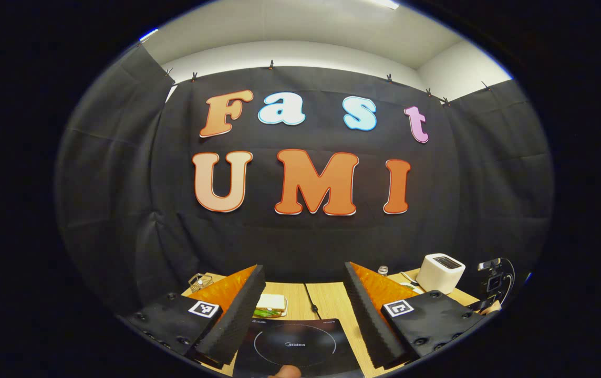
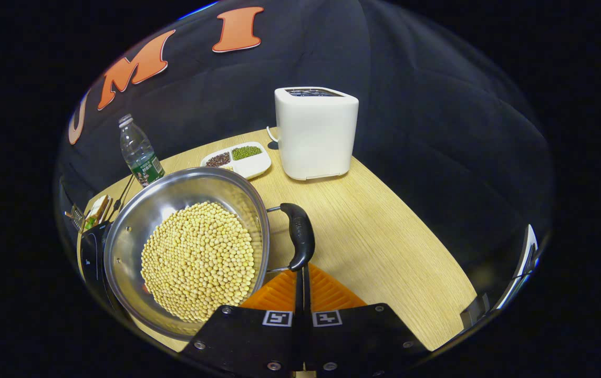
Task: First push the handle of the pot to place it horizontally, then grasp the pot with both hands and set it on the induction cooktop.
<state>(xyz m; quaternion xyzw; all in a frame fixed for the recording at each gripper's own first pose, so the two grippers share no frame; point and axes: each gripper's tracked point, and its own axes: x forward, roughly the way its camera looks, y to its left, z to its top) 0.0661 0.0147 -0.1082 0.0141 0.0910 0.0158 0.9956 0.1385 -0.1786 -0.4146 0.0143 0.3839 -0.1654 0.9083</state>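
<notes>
In the left gripper view my left gripper is raised and level, its two fingers spread wide apart with nothing between them; below and between them lies the black induction cooktop on the wooden table, with a sandwich just past its far edge, a small wire basket at far left and a white toaster at far right. In the right gripper view my right gripper has its fingers pressed together, and their tips meet the near end of the pot's black handle. The steel pot, full of soybeans, sits just left of my fingers, overlapping the cooktop's edge at left. Behind it stand a water bottle, a divided dish of beans and the toaster
</notes>
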